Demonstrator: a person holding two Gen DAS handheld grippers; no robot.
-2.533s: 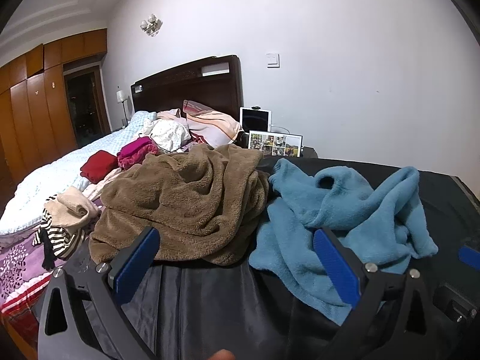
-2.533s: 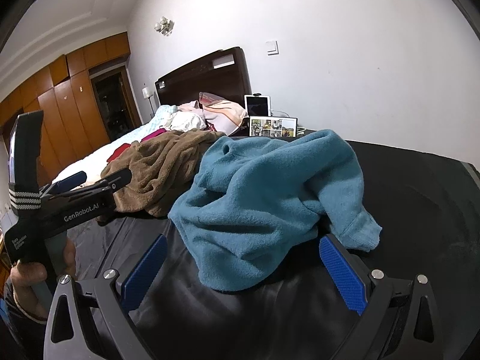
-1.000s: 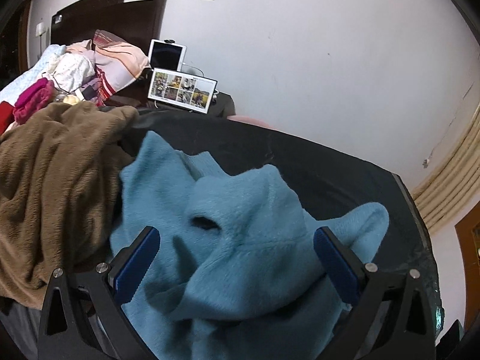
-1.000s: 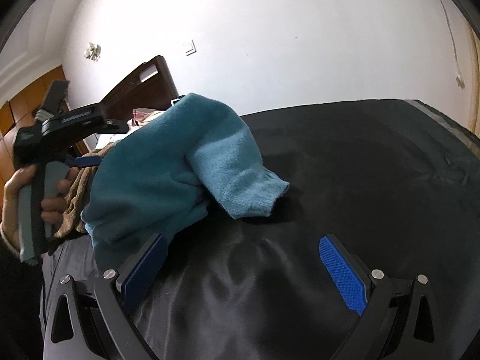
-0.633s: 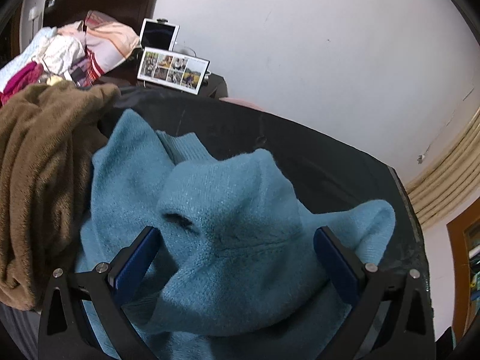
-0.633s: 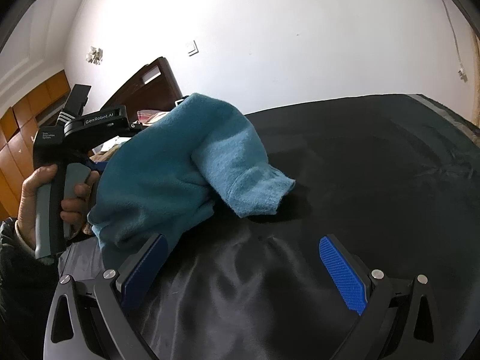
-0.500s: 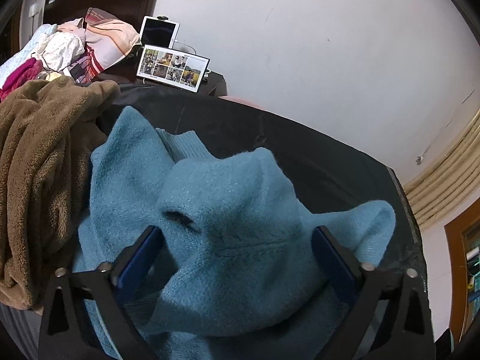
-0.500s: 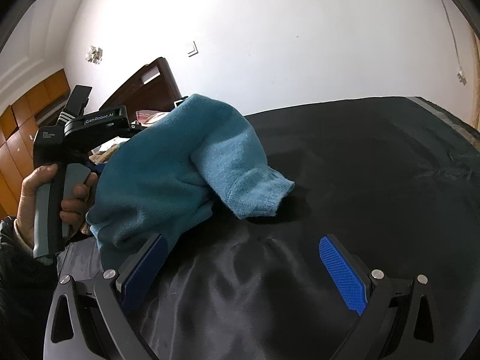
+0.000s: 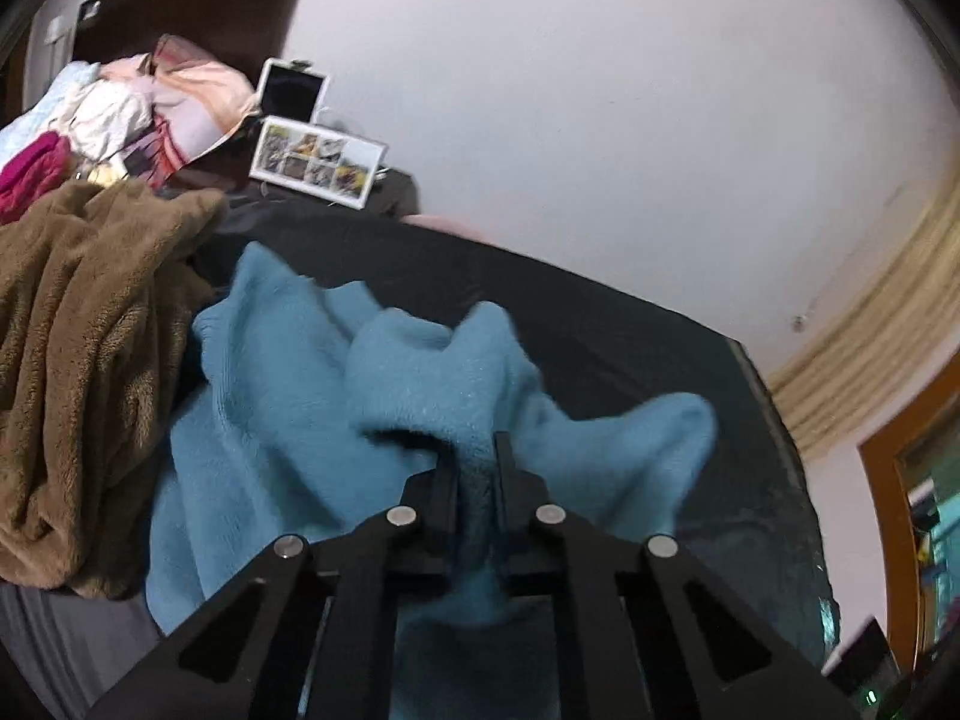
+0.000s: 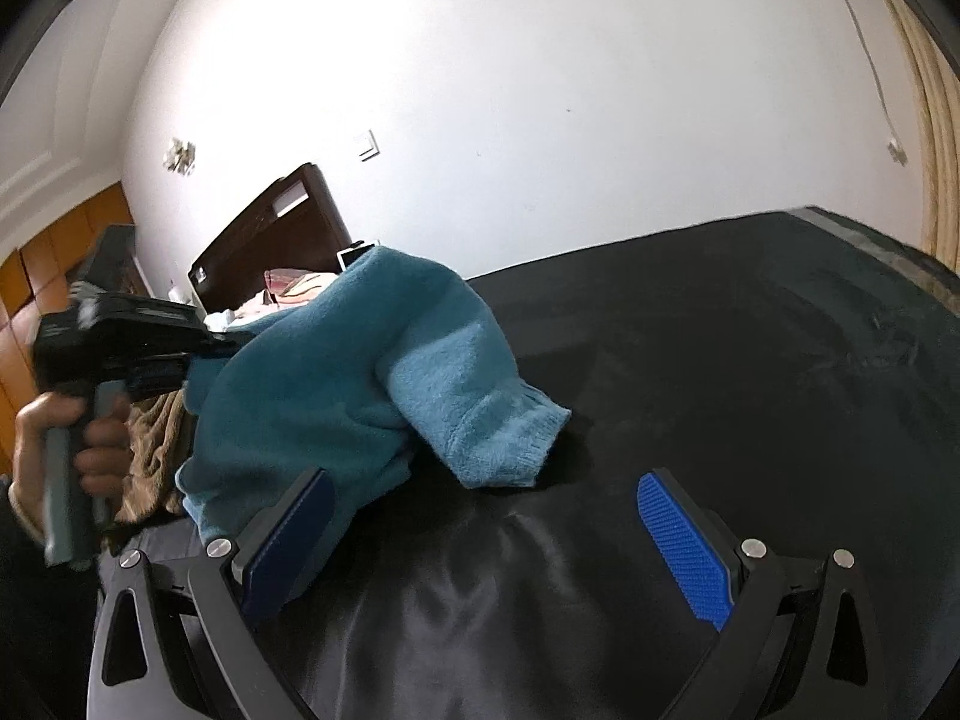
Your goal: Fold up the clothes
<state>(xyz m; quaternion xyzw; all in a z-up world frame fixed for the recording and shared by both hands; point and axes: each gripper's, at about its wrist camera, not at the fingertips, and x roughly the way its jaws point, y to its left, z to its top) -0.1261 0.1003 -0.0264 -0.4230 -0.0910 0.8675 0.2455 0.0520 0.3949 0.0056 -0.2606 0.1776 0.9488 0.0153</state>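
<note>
Blue sweater (image 9: 288, 420) fold pinched in left gripper (image 9: 477, 468) jaws; right gripper (image 10: 480, 534) jaws wide over bare black sheet (image 10: 750, 372).

The fleece sweater (image 9: 288, 420) is teal blue, the blanket (image 9: 78, 348) beside it a plain brown, the sheet (image 10: 720, 360) under both a glossy black, the right gripper (image 10: 480, 534) black with bright blue dimpled pads (image 10: 684, 546), the headboard (image 9: 180, 12) dark brown and the wall (image 9: 600, 90) white.
</note>
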